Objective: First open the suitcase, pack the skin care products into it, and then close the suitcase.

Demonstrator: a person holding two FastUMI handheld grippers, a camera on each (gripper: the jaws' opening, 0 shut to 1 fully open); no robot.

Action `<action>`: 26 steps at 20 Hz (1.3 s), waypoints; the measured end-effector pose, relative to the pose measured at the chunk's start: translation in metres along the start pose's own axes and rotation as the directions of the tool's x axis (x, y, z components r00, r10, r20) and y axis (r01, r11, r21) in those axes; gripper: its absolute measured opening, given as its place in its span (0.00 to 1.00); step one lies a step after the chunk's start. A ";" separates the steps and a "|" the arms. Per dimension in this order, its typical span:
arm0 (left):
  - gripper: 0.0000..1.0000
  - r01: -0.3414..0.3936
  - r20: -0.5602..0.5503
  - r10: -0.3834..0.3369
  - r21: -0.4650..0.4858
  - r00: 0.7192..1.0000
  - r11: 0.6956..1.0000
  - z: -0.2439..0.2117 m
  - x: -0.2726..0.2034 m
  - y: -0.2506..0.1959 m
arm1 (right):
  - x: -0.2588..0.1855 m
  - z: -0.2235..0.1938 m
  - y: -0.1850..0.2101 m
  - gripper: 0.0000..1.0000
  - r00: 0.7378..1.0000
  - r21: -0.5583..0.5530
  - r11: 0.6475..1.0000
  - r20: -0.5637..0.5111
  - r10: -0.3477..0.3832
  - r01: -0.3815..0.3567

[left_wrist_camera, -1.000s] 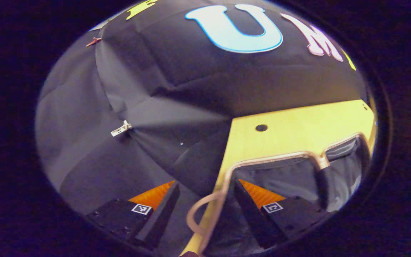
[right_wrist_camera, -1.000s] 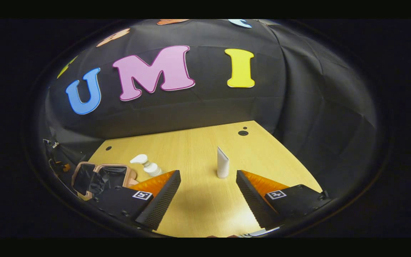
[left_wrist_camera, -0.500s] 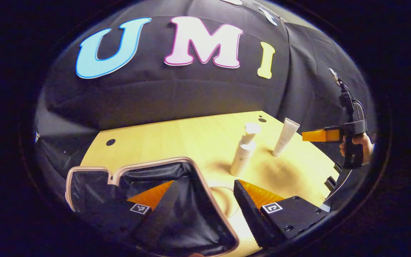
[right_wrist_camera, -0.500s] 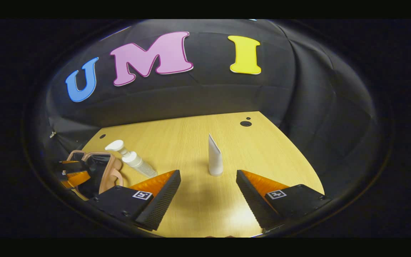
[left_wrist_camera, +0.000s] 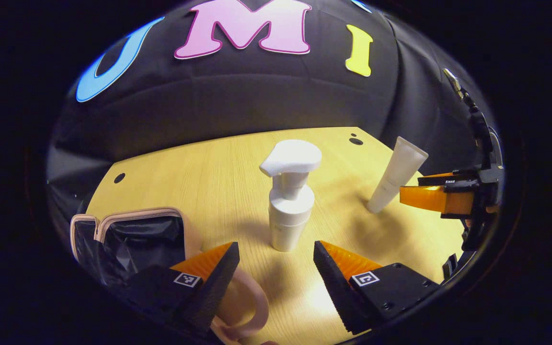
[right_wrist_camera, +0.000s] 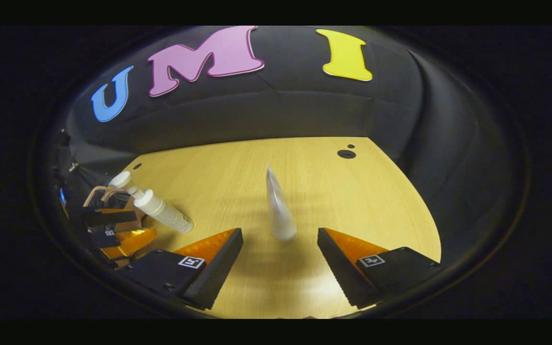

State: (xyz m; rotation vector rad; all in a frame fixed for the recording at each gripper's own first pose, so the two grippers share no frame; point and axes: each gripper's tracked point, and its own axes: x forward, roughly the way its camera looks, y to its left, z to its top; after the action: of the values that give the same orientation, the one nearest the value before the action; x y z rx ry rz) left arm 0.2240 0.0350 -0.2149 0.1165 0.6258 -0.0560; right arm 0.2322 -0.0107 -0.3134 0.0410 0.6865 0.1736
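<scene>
Packing step, suitcase (left_wrist_camera: 132,235) open at near left: left claw (left_wrist_camera: 276,268) wide before upright pump bottle (left_wrist_camera: 289,201), right claw (right_wrist_camera: 280,261) wide before tube (right_wrist_camera: 280,211) on tabletop (right_wrist_camera: 352,191); next, closing squarely.

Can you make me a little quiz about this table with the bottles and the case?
1. True or false: the pump bottle is lying on its side on the table.
2. Which thing stands straight ahead of the right hand-held gripper? A) the white tube B) the pump bottle C) the suitcase
3. Fill in the blank: the suitcase is ____, so its dark lining shows.

Key
1. False. It stands upright, just ahead of the left hand-held gripper.
2. A. The tube stands between the lines of the open fingers, not yet gripped.
3. Open.
</scene>
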 end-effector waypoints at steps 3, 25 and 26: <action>0.99 -0.009 -0.019 0.009 -0.003 1.000 1.000 0.002 0.019 -0.008 | 0.017 0.000 0.000 1.00 1.000 -0.055 0.998 -0.001 0.017 -0.017; 0.56 0.340 -0.083 -0.344 -0.062 0.935 0.938 0.038 -0.071 -0.026 | -0.019 0.021 0.071 0.32 0.979 0.064 0.978 -0.026 0.202 -0.200; 0.55 0.346 -0.103 -0.351 -0.069 0.931 0.936 0.037 -0.091 -0.011 | -0.028 0.023 0.080 0.32 0.975 0.077 0.973 -0.026 0.222 -0.219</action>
State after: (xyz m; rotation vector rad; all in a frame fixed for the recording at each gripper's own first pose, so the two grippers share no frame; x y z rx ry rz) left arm 0.1706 0.0214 -0.1329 -0.0417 0.7566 -0.3805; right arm 0.2142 0.0638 -0.2703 0.1863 0.7221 0.3635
